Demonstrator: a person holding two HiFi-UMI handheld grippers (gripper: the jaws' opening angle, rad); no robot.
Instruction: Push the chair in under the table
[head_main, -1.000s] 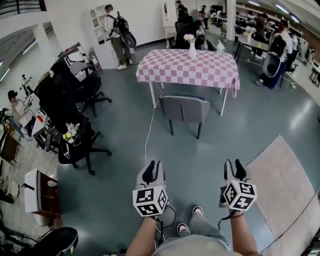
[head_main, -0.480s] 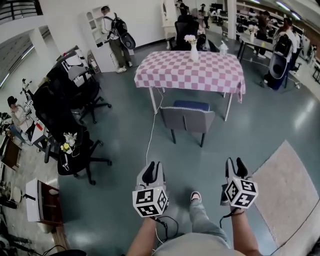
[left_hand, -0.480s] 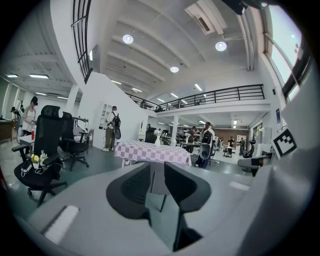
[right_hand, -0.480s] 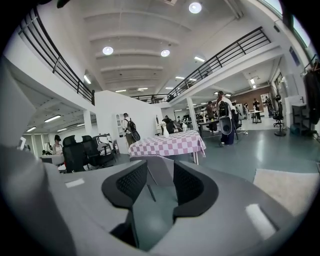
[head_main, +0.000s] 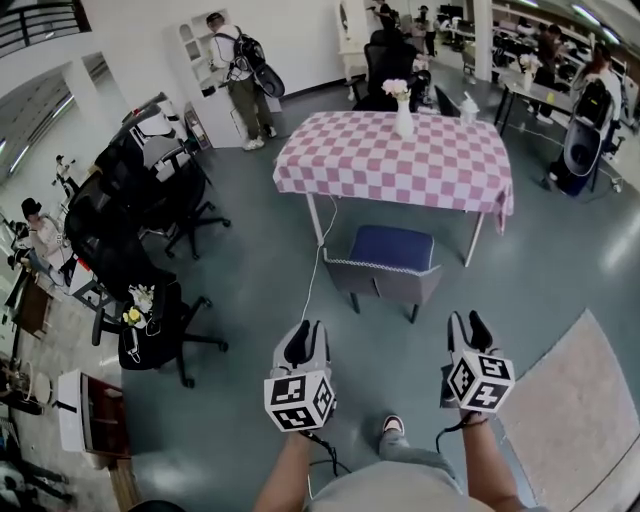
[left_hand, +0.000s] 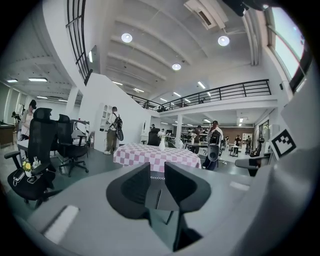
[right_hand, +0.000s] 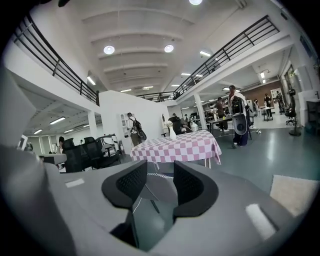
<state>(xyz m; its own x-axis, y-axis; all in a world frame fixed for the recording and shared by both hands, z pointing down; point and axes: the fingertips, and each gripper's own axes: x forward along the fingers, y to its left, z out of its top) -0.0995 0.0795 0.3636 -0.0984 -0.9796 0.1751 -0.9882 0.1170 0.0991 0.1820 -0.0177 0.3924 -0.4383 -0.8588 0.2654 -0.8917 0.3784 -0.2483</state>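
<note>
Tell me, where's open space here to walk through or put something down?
Bare floor lies between the chair and the person's shoe, crossed only by a white cable, and between the table and the rug. The tabletop is mostly bare, a vase at its far edge. The left side is crowded with office chairs.

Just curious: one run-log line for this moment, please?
chair: pulled out from checkered table | left hand-held gripper: open, empty | right hand-held gripper: open, empty
</note>
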